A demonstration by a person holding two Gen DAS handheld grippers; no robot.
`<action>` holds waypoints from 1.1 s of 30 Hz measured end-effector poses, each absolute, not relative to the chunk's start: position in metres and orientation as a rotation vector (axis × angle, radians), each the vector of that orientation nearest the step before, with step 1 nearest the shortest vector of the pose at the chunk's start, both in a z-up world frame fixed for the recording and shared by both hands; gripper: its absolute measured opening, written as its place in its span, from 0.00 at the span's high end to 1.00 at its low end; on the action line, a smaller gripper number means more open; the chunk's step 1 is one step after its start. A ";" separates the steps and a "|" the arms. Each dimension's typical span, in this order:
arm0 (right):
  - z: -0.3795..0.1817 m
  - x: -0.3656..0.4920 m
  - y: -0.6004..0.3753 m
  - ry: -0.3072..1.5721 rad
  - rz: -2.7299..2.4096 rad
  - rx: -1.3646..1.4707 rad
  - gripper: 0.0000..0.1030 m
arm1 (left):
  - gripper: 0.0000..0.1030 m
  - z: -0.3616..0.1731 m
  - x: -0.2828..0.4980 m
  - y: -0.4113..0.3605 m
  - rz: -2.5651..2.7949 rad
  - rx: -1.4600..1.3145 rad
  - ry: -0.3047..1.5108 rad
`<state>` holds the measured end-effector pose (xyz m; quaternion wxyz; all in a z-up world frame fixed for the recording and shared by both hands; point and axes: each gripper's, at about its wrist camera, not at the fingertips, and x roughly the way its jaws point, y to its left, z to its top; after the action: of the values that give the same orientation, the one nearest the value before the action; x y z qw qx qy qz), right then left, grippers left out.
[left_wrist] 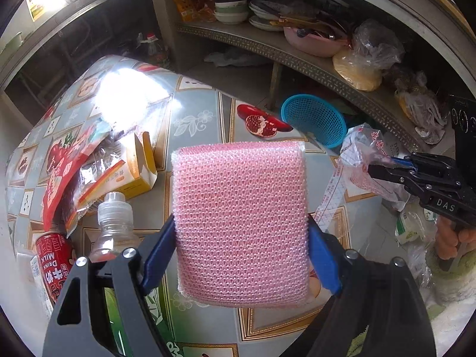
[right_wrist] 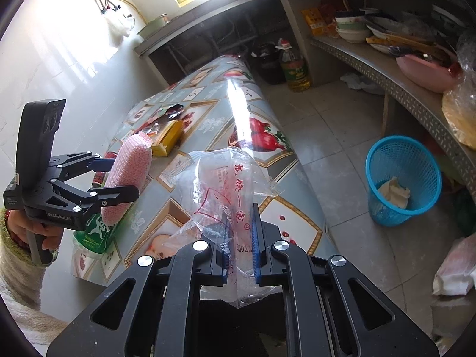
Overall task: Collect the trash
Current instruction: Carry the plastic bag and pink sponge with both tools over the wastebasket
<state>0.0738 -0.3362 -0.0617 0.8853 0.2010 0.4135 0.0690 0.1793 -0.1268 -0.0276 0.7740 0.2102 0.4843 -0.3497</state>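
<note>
My left gripper is shut on a pink bubble-wrap pad and holds it above the table; it also shows in the right wrist view. My right gripper is shut on a clear plastic bag with red print, held above the table's right edge; the bag also shows in the left wrist view. A blue mesh waste basket stands on the floor to the right, with a pale lump inside; it shows in the left wrist view too.
The table has a fruit-print cloth. On it lie a yellow carton, red wrappers, a clear bottle and a red milk can. A green bottle stands below the left gripper. A shelf holds dishes.
</note>
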 end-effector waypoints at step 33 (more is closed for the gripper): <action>-0.036 0.047 -0.389 0.732 0.031 0.514 0.90 | 0.23 0.008 0.181 -0.168 -0.842 0.347 0.983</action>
<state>0.0471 -0.3891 -0.0361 0.9015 0.2485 0.3540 0.0149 0.1814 -0.1677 0.0079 0.7839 0.1607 0.4557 -0.3900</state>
